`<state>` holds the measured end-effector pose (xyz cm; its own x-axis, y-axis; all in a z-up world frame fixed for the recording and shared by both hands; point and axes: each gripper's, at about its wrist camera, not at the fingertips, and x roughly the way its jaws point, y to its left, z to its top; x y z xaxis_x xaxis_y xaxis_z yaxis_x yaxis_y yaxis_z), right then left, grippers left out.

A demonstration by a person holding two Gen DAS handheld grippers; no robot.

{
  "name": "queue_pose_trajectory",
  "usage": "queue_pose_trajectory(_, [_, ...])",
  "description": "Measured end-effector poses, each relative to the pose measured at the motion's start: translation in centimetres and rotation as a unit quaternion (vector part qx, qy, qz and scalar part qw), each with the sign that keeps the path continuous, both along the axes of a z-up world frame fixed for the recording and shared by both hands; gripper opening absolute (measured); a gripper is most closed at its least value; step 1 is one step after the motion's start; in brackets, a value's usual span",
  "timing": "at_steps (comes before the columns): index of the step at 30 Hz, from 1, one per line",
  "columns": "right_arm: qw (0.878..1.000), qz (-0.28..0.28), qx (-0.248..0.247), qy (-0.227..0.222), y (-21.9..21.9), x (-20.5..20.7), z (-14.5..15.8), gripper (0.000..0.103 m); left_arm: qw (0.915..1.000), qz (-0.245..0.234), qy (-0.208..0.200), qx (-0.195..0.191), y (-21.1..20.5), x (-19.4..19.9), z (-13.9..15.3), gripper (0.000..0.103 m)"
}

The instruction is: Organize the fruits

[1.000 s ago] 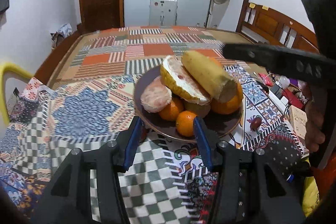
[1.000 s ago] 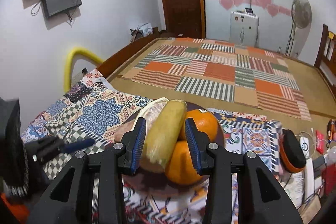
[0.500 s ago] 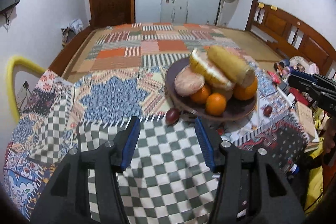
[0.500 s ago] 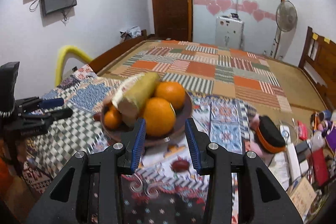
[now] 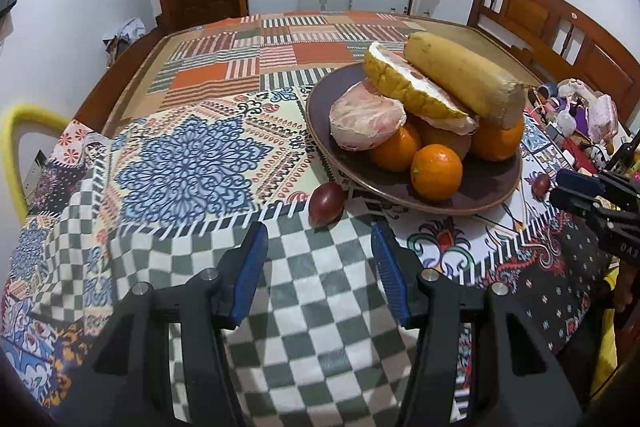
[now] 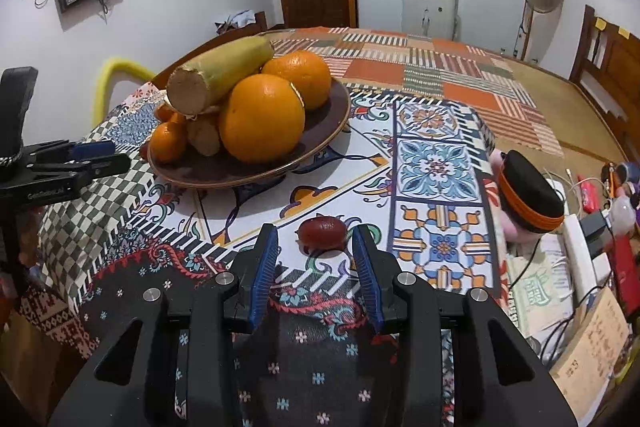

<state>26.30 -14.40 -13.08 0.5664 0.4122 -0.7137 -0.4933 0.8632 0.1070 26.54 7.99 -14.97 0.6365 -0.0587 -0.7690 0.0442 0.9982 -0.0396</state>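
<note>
The left gripper [image 5: 318, 247], black with ribbed blue pads, stands parted with nothing between its fingers. It hovers over the green-and-white checked patch of the patchwork tablecloth [image 5: 188, 167]. Just beyond its tips a small, smooth, dark red oval fruit [image 5: 326, 202] lies on the cloth beside the near rim of the round, glossy brown plate [image 5: 486, 189].

The right gripper [image 6: 314, 253] is also parted and grips nothing. A second small red oval fruit [image 6: 322, 231] sits on the cloth at its fingertips, apart from both pads and near the table's front edge.

The plate carries a heap: a long yellow banana-like fruit with a cut brown end [image 5: 460, 79], a rough-skinned yellow pomelo wedge [image 5: 412, 93], a peeled pinkish pomelo piece [image 5: 366, 119], and smooth round oranges [image 6: 262, 117].
</note>
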Motion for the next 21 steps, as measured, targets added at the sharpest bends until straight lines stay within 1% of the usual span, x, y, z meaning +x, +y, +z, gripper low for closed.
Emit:
queue_pose_trajectory(3, [1.0, 0.005, -0.006, 0.004, 0.4, 0.1, -0.5, 0.036, 1.0, -0.003, 0.007, 0.006, -0.2, 0.8, -0.6, 0.05])
queue_pose_trajectory(5, [1.0, 0.004, -0.01, 0.006, 0.6, 0.3, -0.9, 0.036, 0.9999, -0.006, 0.014, 0.003, -0.3, 1.2, -1.0, 0.046])
queue_pose_trajectory(7, [1.0, 0.003, -0.016, 0.001, 0.7, 0.3, -1.0, 0.035, 0.9998, -0.007, 0.017, 0.001, -0.3, 1.5, -1.3, 0.044])
queue_pose_trajectory(9, [1.0, 0.002, -0.022, -0.003, 0.8, 0.3, -0.9, 0.029, 0.9998, -0.01, 0.015, 0.003, -0.4, 1.6, -1.3, 0.043])
queue_pose_trajectory(11, [1.0, 0.0, -0.025, -0.007, 0.7, 0.4, -1.0, 0.026, 0.9998, -0.012, 0.014, -0.002, -0.4, 1.7, -1.2, 0.039])
queue_pose_trajectory(12, [1.0, 0.0, -0.021, -0.006, 0.5, 0.4, -1.0, 0.025, 0.9998, -0.012, 0.013, -0.006, -0.5, 1.9, -1.2, 0.038])
queue_pose_trajectory(14, [1.0, -0.002, -0.013, -0.003, 0.3, 0.5, -0.9, 0.024, 0.9998, -0.011, 0.013, -0.005, -0.6, 2.0, -1.3, 0.03])
queue_pose_trajectory(16, [1.0, -0.003, -0.01, -0.004, 0.2, 0.5, -0.9, 0.024, 0.9998, -0.013, 0.012, -0.003, -0.7, 2.1, -1.3, 0.024])
queue_pose_trajectory(21, [1.0, -0.001, 0.0, -0.008, 0.2, 0.2, -0.5, 0.024, 0.9999, -0.012, 0.007, 0.006, -1.1, 2.1, -1.3, 0.018])
